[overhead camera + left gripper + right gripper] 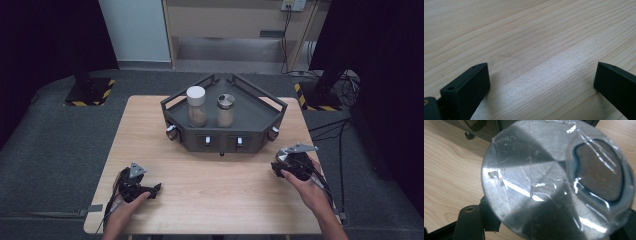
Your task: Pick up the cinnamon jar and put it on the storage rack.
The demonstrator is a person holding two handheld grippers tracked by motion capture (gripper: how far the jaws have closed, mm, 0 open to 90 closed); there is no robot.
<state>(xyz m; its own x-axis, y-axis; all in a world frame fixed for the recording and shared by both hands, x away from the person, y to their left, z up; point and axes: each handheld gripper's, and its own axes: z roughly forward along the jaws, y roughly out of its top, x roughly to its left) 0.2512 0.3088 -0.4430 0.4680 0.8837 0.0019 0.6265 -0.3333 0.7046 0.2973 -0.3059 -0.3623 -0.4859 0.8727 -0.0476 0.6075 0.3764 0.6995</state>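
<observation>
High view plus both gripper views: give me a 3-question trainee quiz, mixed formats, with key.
1. True or false: the left gripper has its jaws closed on a jar.
2. Multiple choice: what is the right gripper holding? A) a white-lidded jar B) a jar with a shiny metal lid C) nothing
3. Fill in: the dark tray carries ___ jars.

Key
1. False: in the left gripper view the jaws stand wide apart over bare table.
2. B: the jaws grip it, metal lid toward the camera.
3. Two: the white-lidded jar and the metal-lidded jar.
</observation>
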